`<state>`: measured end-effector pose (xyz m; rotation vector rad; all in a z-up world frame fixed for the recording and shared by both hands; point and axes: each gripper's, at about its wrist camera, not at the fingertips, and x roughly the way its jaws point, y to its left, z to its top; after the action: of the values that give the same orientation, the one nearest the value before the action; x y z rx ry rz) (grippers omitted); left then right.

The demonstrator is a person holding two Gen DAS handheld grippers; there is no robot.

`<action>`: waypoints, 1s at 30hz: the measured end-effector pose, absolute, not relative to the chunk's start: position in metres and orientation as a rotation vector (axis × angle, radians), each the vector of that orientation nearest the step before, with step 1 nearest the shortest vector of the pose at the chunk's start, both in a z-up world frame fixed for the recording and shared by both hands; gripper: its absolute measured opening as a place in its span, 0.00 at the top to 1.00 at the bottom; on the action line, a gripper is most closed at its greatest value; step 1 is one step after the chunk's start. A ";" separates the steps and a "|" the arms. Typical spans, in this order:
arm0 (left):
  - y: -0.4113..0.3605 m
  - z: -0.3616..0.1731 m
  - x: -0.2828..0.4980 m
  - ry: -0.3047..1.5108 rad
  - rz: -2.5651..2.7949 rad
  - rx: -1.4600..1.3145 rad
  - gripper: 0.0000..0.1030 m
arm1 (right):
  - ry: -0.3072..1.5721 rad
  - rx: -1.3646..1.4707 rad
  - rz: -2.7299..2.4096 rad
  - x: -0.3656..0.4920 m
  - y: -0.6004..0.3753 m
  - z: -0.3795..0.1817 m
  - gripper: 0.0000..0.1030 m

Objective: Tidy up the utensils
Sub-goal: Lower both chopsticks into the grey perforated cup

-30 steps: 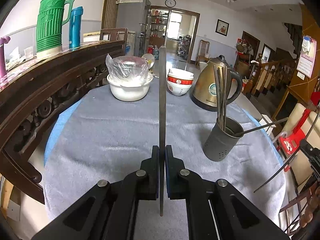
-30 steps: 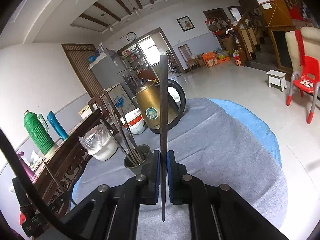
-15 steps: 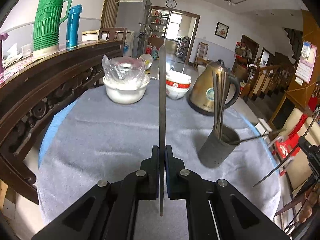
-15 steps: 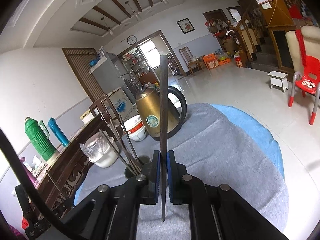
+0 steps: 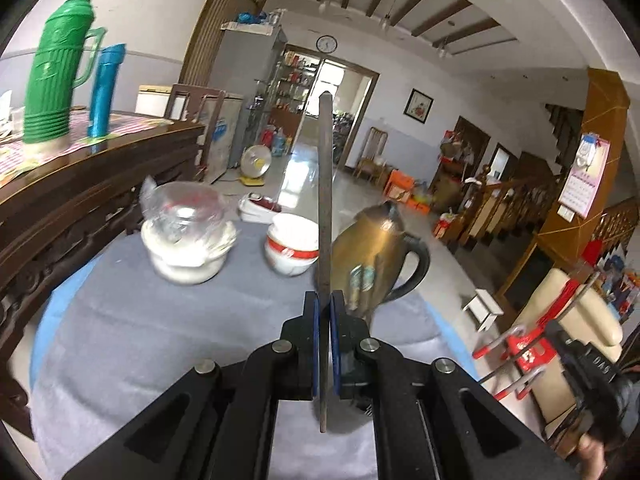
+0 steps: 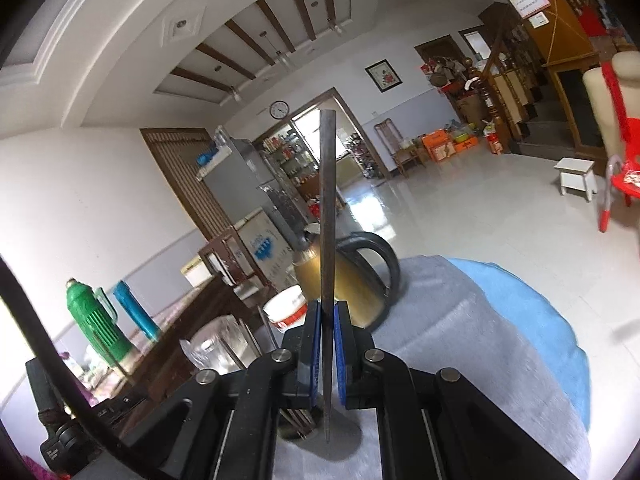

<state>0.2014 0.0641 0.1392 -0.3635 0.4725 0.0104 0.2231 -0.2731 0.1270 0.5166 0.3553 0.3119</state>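
My left gripper [image 5: 324, 312] is shut on a grey metal chopstick [image 5: 325, 200] that stands straight up between the blue pads, over the grey tablecloth [image 5: 132, 344]. My right gripper [image 6: 328, 320] is shut on another grey chopstick [image 6: 327, 220], also upright. The dark utensil holder [image 6: 298, 426] with several chopsticks in it shows just under the right gripper's left finger, mostly hidden. The holder is out of the left wrist view.
A brass kettle [image 5: 372, 256] with a black handle stands just beyond the left gripper. A red-banded bowl stack [image 5: 290, 248] and a plastic-covered white bowl [image 5: 186, 240] sit farther back. A carved wooden sideboard [image 5: 80, 184] with green and blue flasks lines the left. A red chair [image 5: 524, 354] stands right.
Both grippers have moved forward and tilted up. The utensil holder has slid out of the left view and under the right gripper. The kettle looks nearer in both views.
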 end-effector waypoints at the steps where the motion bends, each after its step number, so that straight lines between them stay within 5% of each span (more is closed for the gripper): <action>1: 0.061 0.141 0.208 0.471 0.003 -0.369 0.95 | 0.356 0.521 0.327 0.232 -0.271 0.128 0.93; 30: 0.008 0.079 0.282 0.597 -0.039 -0.231 0.95 | 0.553 0.394 0.499 0.339 -0.187 0.052 0.93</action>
<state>0.2818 0.0076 0.0787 -0.2314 0.5967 -0.0393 0.3387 -0.1866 0.0517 0.3936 0.5528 0.4992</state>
